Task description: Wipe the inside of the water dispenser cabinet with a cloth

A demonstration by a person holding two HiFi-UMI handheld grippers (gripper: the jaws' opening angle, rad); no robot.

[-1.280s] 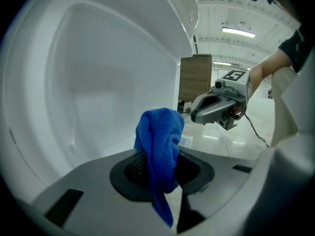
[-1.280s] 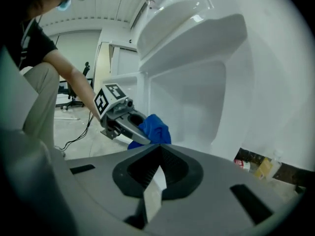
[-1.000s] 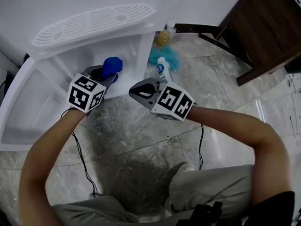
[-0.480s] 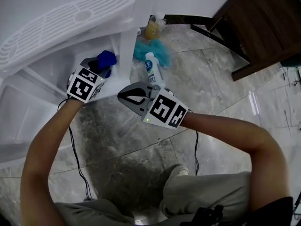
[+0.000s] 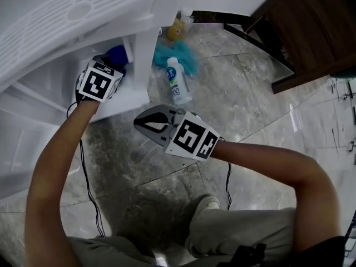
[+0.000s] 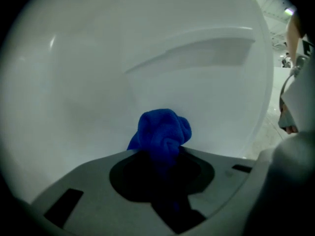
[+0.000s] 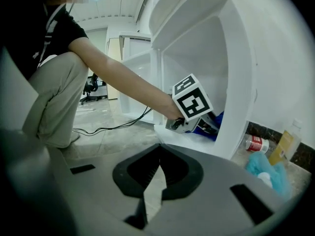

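Note:
The white water dispenser cabinet [image 5: 140,60] stands open at the upper left of the head view. My left gripper [image 5: 113,60] reaches into its lower compartment, shut on a bunched blue cloth [image 5: 117,53]. In the left gripper view the cloth [image 6: 163,133] bulges out between the jaws, close in front of the white inner wall [image 6: 147,58]. From the right gripper view, the left gripper [image 7: 197,124] and the cloth [image 7: 215,123] sit low at the cabinet's opening [image 7: 197,43]. My right gripper [image 5: 148,123] hovers over the floor outside the cabinet, shut and empty, its jaw tips [image 7: 158,150] together.
A white spray bottle [image 5: 177,82] lies on the grey tiled floor beside a teal cloth [image 5: 179,55] and a yellow bottle [image 5: 176,31]. A red-labelled bottle [image 7: 256,144] lies by the wall. Dark wooden furniture [image 5: 311,32] stands at the right. A black cable [image 5: 89,166] trails below the left arm.
My left gripper has carried the blue cloth deeper into the cabinet's lower compartment. The right gripper has sunk a little towards the floor and stays shut.

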